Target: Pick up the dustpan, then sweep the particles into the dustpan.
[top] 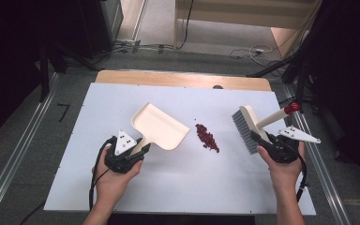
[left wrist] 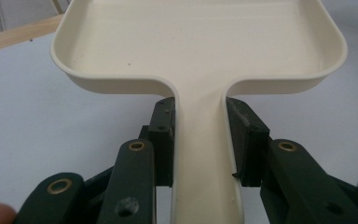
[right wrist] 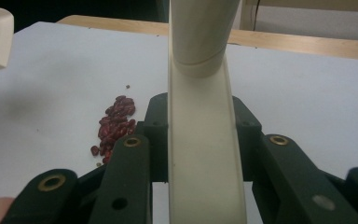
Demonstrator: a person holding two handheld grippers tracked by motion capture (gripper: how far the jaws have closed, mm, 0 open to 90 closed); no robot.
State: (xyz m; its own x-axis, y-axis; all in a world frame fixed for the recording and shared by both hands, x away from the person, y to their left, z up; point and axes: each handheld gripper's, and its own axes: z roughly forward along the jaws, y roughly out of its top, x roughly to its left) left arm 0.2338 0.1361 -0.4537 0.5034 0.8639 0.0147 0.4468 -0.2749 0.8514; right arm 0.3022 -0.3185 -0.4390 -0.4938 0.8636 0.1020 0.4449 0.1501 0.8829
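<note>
The left fingers (left wrist: pixel 161 140) clamp the handle of the cream dustpan (top: pixel 159 126), and the right fingers (right wrist: pixel 247 135) clamp the handle of the cream brush (top: pixel 247 130). On the white bench (top: pixel 183 187), a small heap of red beans (top: pixel 207 138) lies between them, the dustpan's open edge to its left and the brush's grey bristles to its right.

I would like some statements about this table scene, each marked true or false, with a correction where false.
1. The left claw grips the handle of the dustpan. True.
2. The right claw is empty. False: it grips the brush.
3. The red beans lie inside the dustpan. False: they lie on the white table.
4. The beans lie between dustpan and brush. True.
</note>
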